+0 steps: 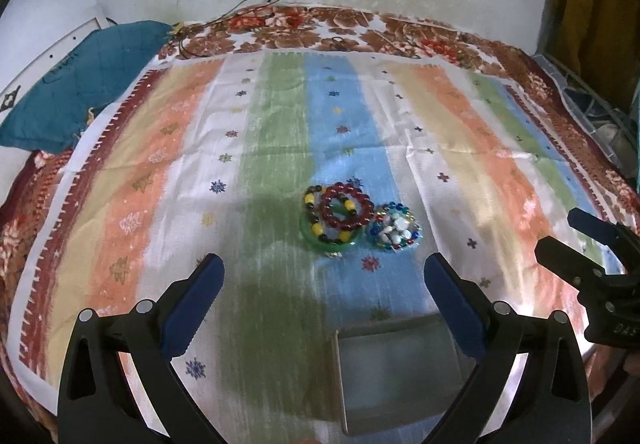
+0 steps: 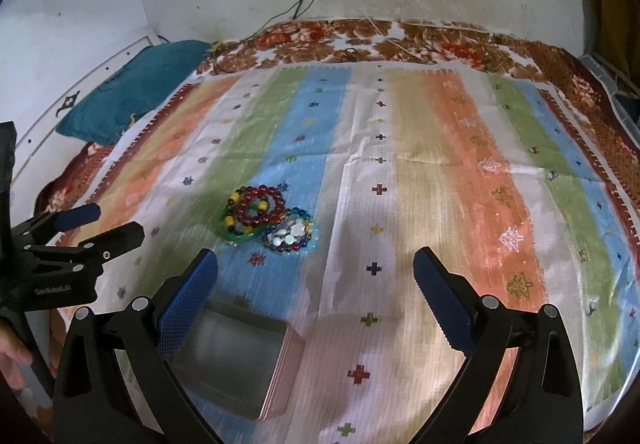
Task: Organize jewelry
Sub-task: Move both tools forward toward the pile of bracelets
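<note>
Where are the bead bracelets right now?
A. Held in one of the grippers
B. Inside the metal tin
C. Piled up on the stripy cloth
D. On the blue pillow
C: the bead bracelets lie in a heap on the striped cloth, beyond the empty metal tin, and both the left gripper and the right gripper are open and hold nothing.

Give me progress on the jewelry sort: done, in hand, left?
Done: nothing visible; the metal tin sits open and empty. In hand: nothing; the left tool and right tool are both open, short of the pile. Left: everything. The dark red bead bracelet, yellow-and-black bead bracelet, green bangle and mixed bead cluster are heaped on the striped cloth.
</note>
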